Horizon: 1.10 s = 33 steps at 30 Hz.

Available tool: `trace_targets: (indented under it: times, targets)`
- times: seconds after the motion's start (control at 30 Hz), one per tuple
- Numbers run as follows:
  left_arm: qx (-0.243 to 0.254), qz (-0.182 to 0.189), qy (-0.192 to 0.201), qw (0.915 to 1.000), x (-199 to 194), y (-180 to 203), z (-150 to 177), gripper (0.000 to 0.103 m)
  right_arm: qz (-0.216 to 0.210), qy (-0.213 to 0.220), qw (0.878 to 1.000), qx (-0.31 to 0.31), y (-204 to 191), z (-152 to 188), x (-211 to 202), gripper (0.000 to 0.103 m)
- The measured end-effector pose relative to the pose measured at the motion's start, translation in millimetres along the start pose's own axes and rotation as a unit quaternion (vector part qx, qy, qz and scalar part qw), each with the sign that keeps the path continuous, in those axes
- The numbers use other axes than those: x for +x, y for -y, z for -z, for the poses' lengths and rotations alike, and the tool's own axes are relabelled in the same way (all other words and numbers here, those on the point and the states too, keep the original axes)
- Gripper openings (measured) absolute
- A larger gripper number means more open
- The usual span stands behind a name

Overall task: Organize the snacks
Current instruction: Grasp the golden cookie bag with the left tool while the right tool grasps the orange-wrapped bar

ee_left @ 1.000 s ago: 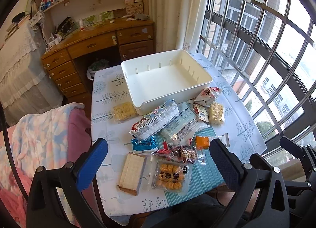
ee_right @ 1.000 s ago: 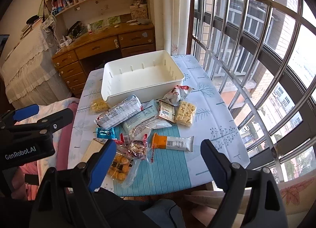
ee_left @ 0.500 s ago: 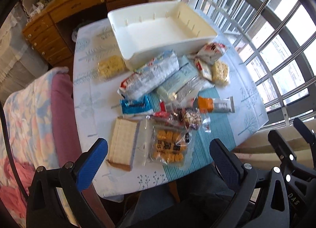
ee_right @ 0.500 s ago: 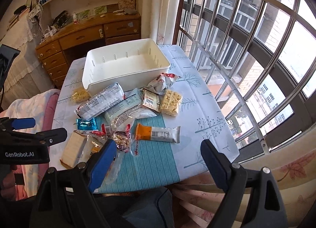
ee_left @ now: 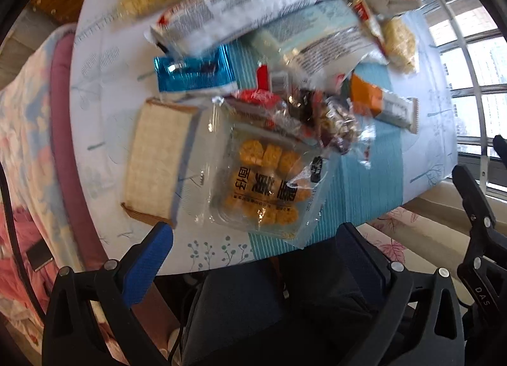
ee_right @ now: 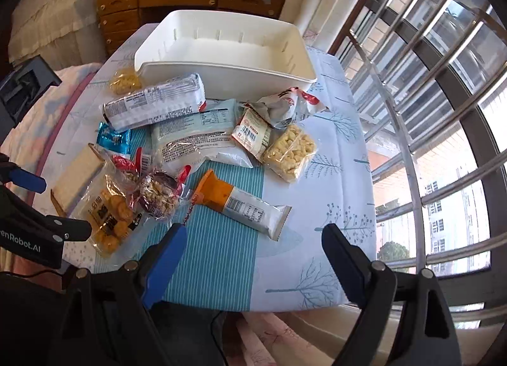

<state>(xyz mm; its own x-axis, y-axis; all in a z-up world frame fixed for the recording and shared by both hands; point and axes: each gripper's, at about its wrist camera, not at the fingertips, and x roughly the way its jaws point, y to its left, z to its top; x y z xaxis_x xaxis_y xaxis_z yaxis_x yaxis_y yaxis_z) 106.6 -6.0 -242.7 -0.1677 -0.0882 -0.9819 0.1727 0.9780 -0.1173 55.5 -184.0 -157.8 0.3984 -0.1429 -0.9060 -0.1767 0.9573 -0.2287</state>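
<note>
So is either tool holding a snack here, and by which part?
No. The left tool and the right tool are both open and empty above the table; every snack lies loose.

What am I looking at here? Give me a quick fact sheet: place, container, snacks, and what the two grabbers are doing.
place: table with a tree-print cloth, beside a barred window
container: white bin at the far end, nothing in it
snacks: all on the table, none in the bin; orange-and-white bar, pack of round yellow biscuits, wafer block, blue foil packet
left gripper: open, holding nothing, above the biscuit pack
right gripper: open, holding nothing, near the orange-and-white bar
</note>
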Motion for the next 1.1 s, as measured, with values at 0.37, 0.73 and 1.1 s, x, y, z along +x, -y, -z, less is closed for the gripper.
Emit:
trace_targets:
  times: [0.37,0.73,1.1]
  targets:
    - [-0.060,0.002,-0.089,0.9942,66.0,1.8,-17.9,0.102,-0.076,-0.077,0.992,-0.060,0.2,-4.2,70.5,0.088]
    - [-0.084,-0.021,-0.116,0.9895,97.5,10.6,-46.3,0.103,-0.090,-0.096,0.982,-0.136,-4.7,2.6,121.4,0.088]
    - [-0.097,0.002,-0.129,0.9869,114.3,7.5,-71.4,0.103,-0.141,-0.101,0.975,-0.142,-8.9,-2.5,149.0,0.059]
